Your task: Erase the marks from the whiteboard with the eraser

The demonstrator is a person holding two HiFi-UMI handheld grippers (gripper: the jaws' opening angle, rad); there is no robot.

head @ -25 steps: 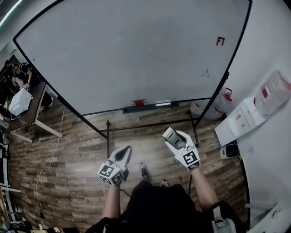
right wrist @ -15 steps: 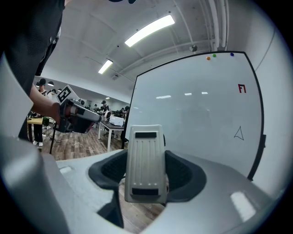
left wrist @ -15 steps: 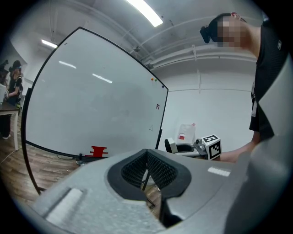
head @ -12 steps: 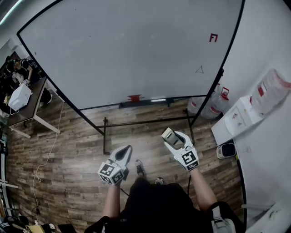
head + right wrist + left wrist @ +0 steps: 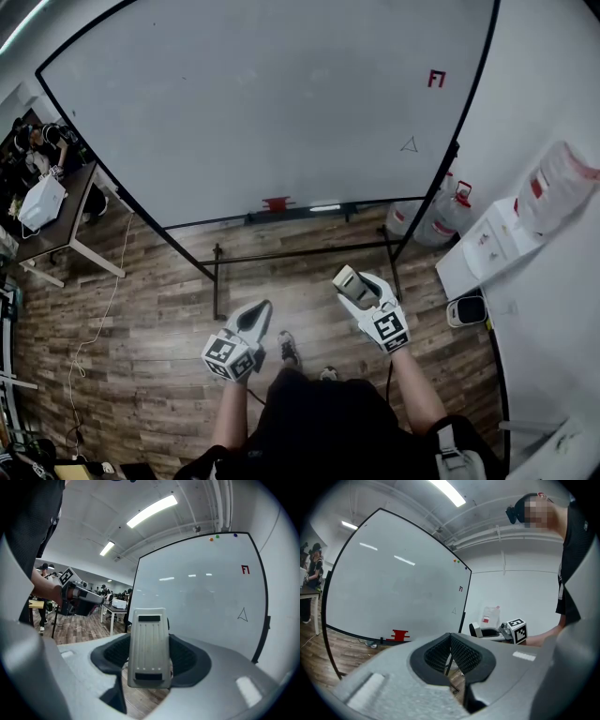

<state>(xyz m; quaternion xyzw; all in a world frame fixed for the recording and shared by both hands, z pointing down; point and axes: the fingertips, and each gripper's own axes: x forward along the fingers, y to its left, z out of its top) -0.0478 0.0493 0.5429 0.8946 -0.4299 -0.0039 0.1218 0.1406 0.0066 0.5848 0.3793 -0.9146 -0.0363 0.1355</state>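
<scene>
A large whiteboard [image 5: 272, 103] on a black stand fills the upper head view. Near its right edge sit a red mark [image 5: 436, 79] and, below it, a small triangle mark [image 5: 409, 144]; both marks also show in the right gripper view, the red mark [image 5: 245, 569] above the triangle mark [image 5: 242, 615]. My right gripper [image 5: 354, 285] is shut on a pale grey eraser [image 5: 149, 646], held low in front of the board. My left gripper [image 5: 258, 317] hangs beside it, jaws shut with nothing between them.
A red object [image 5: 277, 202] lies on the board's tray. Water jugs [image 5: 441, 217] and a white cabinet [image 5: 487, 248] stand at the right. A desk [image 5: 56, 225] with people around it is at the left. Wooden floor [image 5: 150, 319] lies below, with a cable across it.
The view has shifted slightly, so the board and marks sit a little further left and up. Both grippers have stayed nearly where they were.
</scene>
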